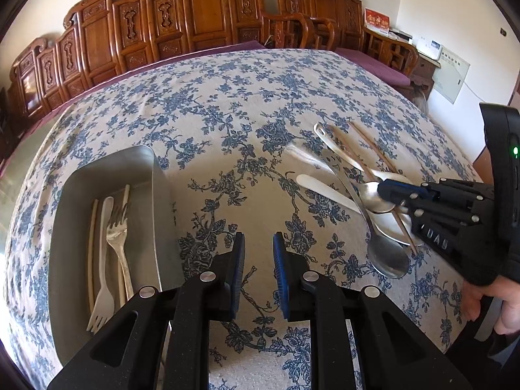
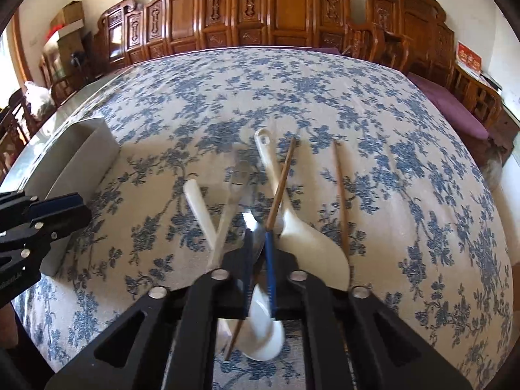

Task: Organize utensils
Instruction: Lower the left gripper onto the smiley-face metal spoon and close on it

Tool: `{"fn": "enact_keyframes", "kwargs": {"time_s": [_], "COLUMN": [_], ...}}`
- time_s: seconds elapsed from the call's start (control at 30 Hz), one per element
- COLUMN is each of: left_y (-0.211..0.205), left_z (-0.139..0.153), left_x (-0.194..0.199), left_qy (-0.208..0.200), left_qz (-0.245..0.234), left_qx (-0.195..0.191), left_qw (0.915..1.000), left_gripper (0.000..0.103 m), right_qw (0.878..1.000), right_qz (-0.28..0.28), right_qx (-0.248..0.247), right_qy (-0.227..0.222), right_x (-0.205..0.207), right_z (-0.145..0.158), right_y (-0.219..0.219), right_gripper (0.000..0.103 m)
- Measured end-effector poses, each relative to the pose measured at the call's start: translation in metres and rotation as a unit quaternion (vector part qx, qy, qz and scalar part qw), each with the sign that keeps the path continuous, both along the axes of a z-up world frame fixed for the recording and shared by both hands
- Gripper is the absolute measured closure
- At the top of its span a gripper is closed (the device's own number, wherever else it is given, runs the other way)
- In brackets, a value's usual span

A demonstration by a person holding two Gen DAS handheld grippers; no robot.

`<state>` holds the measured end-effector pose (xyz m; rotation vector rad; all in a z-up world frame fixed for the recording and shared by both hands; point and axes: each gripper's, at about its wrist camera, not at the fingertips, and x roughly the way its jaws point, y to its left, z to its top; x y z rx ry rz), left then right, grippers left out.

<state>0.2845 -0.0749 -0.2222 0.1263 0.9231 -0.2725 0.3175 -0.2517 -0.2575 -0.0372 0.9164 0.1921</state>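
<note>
Right claw closes on a spoon in the pile, tray waits on the left

The loose utensils lie in a crossed heap on the floral-clothed table (image 1: 247, 104), to the right of the metal tray (image 1: 148, 175). The right claw (image 2: 260, 269) sits directly over that heap with its jaws drawn almost together. In the right wrist view a metal spoon (image 2: 256, 237) runs between the blue pads, so the claw appears clamped on it, though motion blur makes the exact contact hard to read. A brown chopstick (image 2: 281, 182) crosses over the same spot, and a white rice paddle (image 2: 302, 243) lies just beside the right pad, touching the heap.

The spoon's long axis runs away from the claw, roughly along the fingers, so it is gripped across its narrow width. The tray lies well off to the claw's left, with two forks (image 1: 112, 243) and pale chopsticks already lengthwise inside. The coming move is most likely a lift and a carry leftward, keeping the spoon parallel to those pieces.

The left claw (image 1: 258, 260) hovers between tray and heap, slightly parted and holding nothing. It is nearer the tray, the right hand nearer the pile. One risk: the crossing chopstick may drag up with the spoon
</note>
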Motion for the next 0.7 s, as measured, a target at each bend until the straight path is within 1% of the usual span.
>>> {"fn": "enact_keyframes", "kwargs": {"time_s": [0.17,0.43,0.53,0.63,0.67,0.7], "left_y": [-0.005,-0.018,-0.022,-0.027,-0.03,-0.032], "left_z": [-0.002,-0.005,-0.004,-0.002,-0.001,0.0], "left_x": [-0.003,-0.007,-0.008,-0.01,-0.011,-0.012], "left_qy": [0.002,-0.002,-0.004,-0.007,-0.007,-0.009], "left_qz": [-0.002,-0.005,-0.005,-0.007,-0.009,-0.009], "left_qx": [0.006,0.012,0.01,0.011,0.01,0.009], "left_qw": [1.0,0.9999,0.9999,0.9999,0.9999,0.9999], "left_gripper": [0.087,0.087,0.087,0.086,0.085,0.081], "right_qw": [0.999,0.996,0.994,0.993,0.993,0.993], "right_qz": [-0.015,-0.031,-0.04,-0.049,-0.053,-0.055], "right_qx": [0.032,0.077,0.084,0.084,0.086,0.087], "right_qy": [-0.006,-0.042,-0.059,-0.064,-0.063,-0.062], "right_x": [-0.001,-0.007,-0.011,-0.013,-0.013,-0.014], "right_z": [0.007,0.026,0.034,0.036,0.035,0.034], "right_y": [-0.015,-0.04,-0.051,-0.061,-0.066,-0.069], "right_gripper": [0.102,0.101,0.101,0.101,0.101,0.101]}}
